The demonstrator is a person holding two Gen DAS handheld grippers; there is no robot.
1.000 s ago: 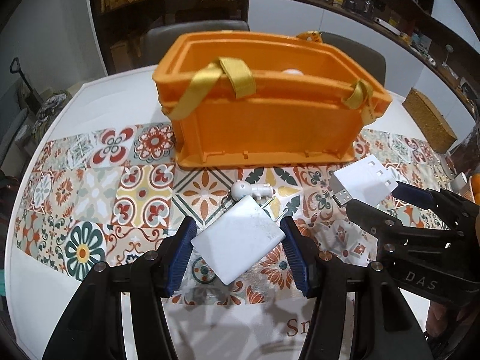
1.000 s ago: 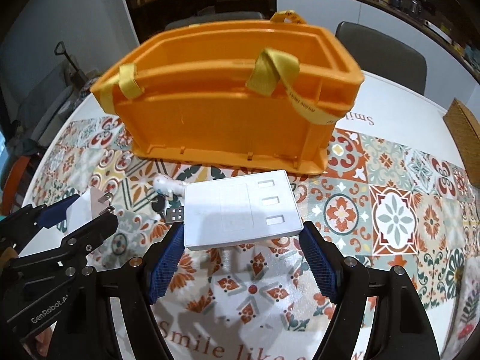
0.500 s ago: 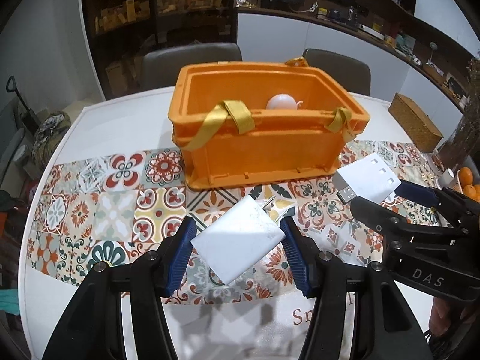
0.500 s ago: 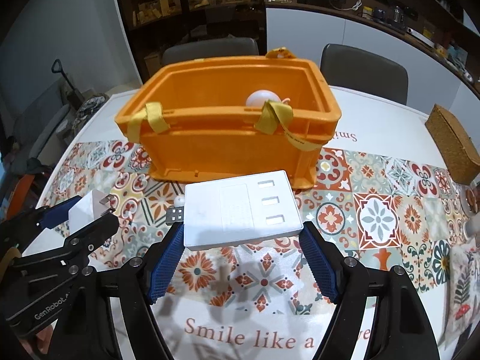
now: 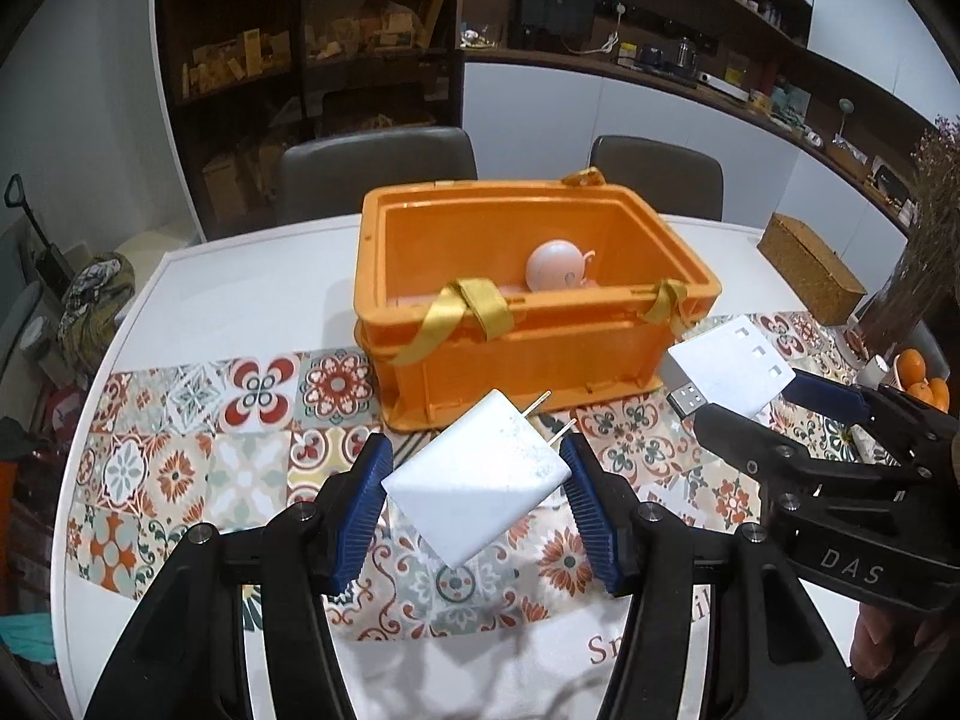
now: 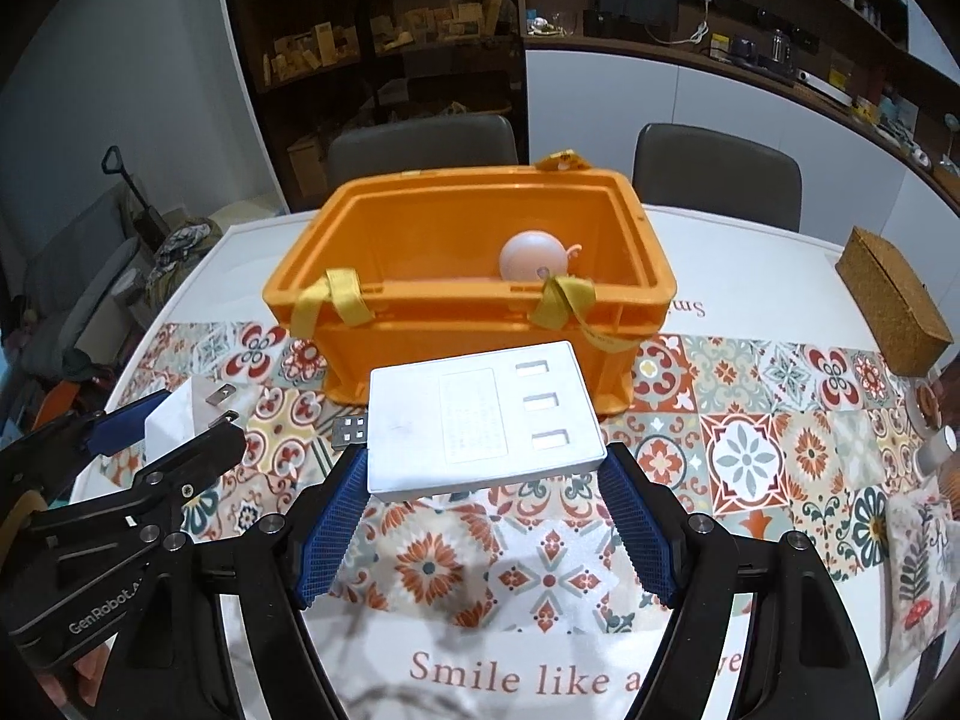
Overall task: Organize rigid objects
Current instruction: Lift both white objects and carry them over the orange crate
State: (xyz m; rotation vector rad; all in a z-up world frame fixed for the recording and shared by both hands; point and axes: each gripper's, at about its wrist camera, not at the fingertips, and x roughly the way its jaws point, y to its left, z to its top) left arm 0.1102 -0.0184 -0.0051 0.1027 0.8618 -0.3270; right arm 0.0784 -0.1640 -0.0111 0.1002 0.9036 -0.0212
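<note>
My left gripper (image 5: 477,495) is shut on a white plug adapter (image 5: 477,486) with two metal prongs, held in the air above the tiled mat. My right gripper (image 6: 483,519) is shut on a flat white USB hub (image 6: 480,420) with three slots and a USB plug at its left end. That hub (image 5: 729,369) also shows at the right of the left wrist view. An orange crate (image 5: 528,306) with yellow straps stands ahead of both grippers on the table. A pale pink round toy (image 6: 534,258) lies inside it.
A patterned tile mat (image 6: 744,456) covers the white table (image 5: 240,276). A cork box (image 6: 894,300) sits at the far right. Oranges (image 5: 918,372) lie at the right edge. Two grey chairs (image 6: 717,174) stand behind the table, with shelves beyond.
Both grippers rose with their white objects, so the crate now looks smaller and lower and the pink toy inside has come into view. The small white item on the mat is hidden.
</note>
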